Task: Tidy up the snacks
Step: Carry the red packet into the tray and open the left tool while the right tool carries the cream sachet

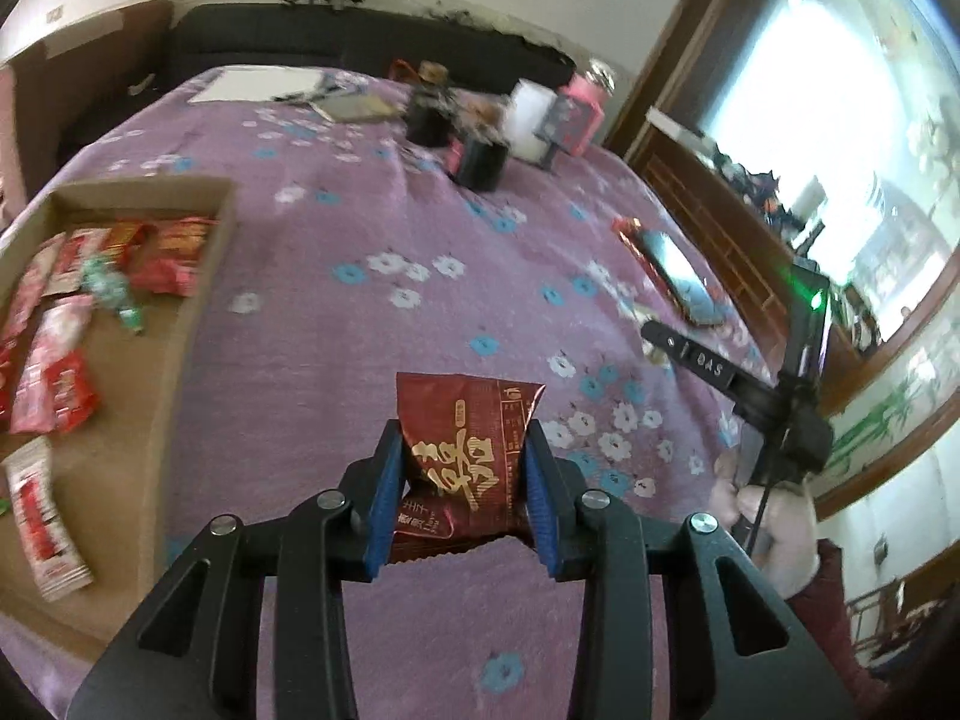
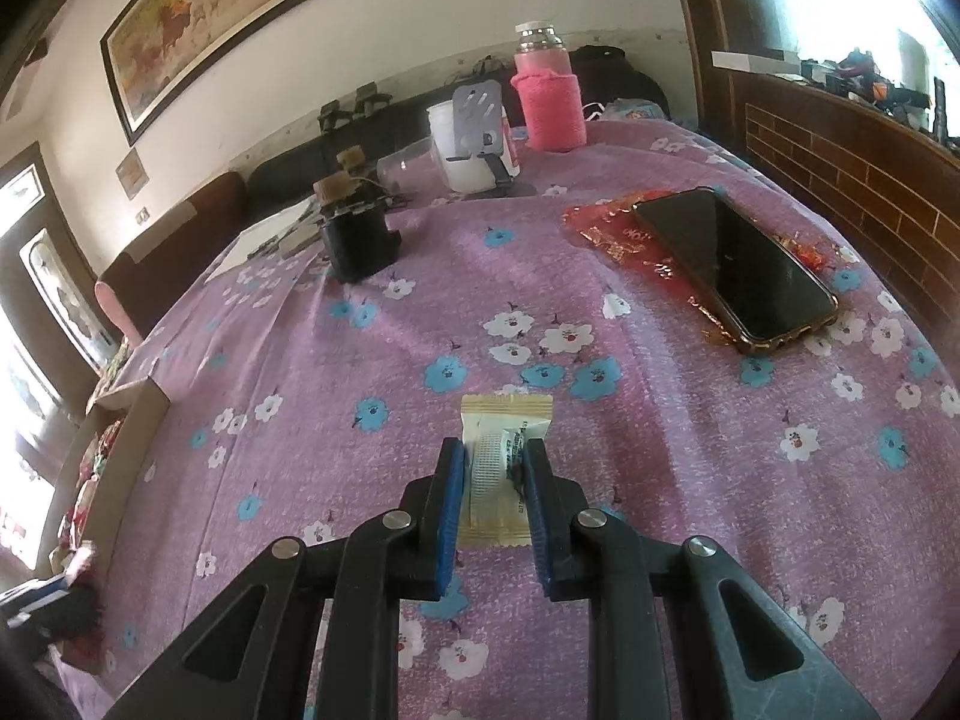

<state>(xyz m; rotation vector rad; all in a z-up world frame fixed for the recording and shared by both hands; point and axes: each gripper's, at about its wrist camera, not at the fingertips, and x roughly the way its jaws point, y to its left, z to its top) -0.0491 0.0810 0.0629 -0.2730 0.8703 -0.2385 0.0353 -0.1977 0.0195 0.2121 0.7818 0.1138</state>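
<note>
My left gripper (image 1: 465, 429) is shut on a dark red snack packet (image 1: 462, 450) with gold lettering, held above the purple flowered cloth (image 1: 360, 360). To its left stands an open cardboard box (image 1: 204, 276) holding several red and white snack packets (image 1: 54, 384). My right gripper (image 2: 495, 447) is shut on a small pale yellow packet (image 2: 504, 414), low over the cloth; whether it touches the cloth I cannot tell. The box's edge (image 2: 138, 414) shows at the far left of the right wrist view. The right gripper's body (image 1: 714, 366) and the hand holding it (image 1: 774, 516) appear at the right of the left wrist view.
A phone (image 2: 732, 264) lies on a flat red wrapper (image 2: 606, 222) at the right. At the back stand a pink-sleeved bottle (image 2: 549, 102), a white cup (image 2: 462, 144), a black jar (image 2: 357, 240) and white paper (image 1: 258, 84). A wooden ledge (image 2: 852, 168) borders the right side.
</note>
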